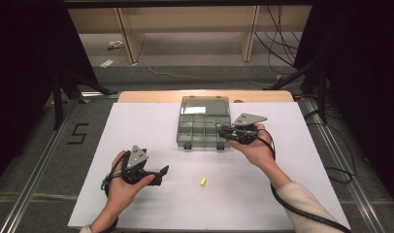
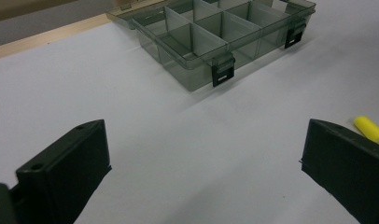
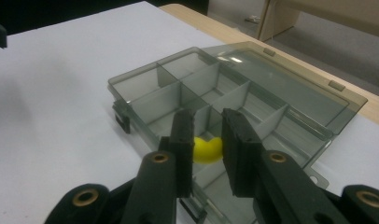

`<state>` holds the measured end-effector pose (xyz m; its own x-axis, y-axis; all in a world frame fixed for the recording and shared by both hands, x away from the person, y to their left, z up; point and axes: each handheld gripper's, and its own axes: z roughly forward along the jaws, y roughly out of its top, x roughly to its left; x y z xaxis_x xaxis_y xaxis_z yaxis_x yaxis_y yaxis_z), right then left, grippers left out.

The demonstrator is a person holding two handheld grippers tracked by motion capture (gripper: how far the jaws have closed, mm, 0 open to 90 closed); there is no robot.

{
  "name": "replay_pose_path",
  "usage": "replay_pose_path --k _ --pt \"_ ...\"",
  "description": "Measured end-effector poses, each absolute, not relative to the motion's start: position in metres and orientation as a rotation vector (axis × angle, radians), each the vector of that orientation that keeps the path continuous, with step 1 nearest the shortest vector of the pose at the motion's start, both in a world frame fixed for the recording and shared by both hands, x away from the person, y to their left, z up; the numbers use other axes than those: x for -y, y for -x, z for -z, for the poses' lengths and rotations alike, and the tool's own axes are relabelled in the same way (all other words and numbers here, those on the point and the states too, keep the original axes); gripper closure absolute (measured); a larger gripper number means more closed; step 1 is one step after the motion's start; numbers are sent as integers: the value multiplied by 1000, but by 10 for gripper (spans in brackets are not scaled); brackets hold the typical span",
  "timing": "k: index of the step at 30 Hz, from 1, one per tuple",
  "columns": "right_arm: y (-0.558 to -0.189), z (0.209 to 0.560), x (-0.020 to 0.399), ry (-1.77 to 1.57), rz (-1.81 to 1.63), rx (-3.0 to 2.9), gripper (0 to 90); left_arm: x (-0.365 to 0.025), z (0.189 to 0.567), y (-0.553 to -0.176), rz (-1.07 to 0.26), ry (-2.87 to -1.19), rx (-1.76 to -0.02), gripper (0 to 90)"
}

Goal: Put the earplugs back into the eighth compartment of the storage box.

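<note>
— Grippers doing what?
— Left gripper [image 1: 162, 171], lower left, is hanging released; yellow plug [image 1: 203, 181] is lying lower centre.
— Farther off?
— Right gripper [image 3: 207, 135] is pinching another plug [image 3: 207, 150] over the box [image 3: 136, 84], centre frame.

Black hand-held gripper [image 1: 219, 127], brass screws

A lab or recording room is indicated. The table [image 1: 137, 97] is flanked by black tripods [image 1: 69, 82], and loose cables [image 1: 277, 43] are seen on the carpet beyond its far edge.
</note>
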<state>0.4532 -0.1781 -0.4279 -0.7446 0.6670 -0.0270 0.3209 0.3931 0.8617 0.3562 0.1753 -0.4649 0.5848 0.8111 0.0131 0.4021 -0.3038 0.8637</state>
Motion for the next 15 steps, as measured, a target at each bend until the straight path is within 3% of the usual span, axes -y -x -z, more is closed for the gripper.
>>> replay_pose_path --k 15 --pt "-467 439 179 -897 -1248 -2280 756 -175 465 -356 -573 -1920 -971 5"
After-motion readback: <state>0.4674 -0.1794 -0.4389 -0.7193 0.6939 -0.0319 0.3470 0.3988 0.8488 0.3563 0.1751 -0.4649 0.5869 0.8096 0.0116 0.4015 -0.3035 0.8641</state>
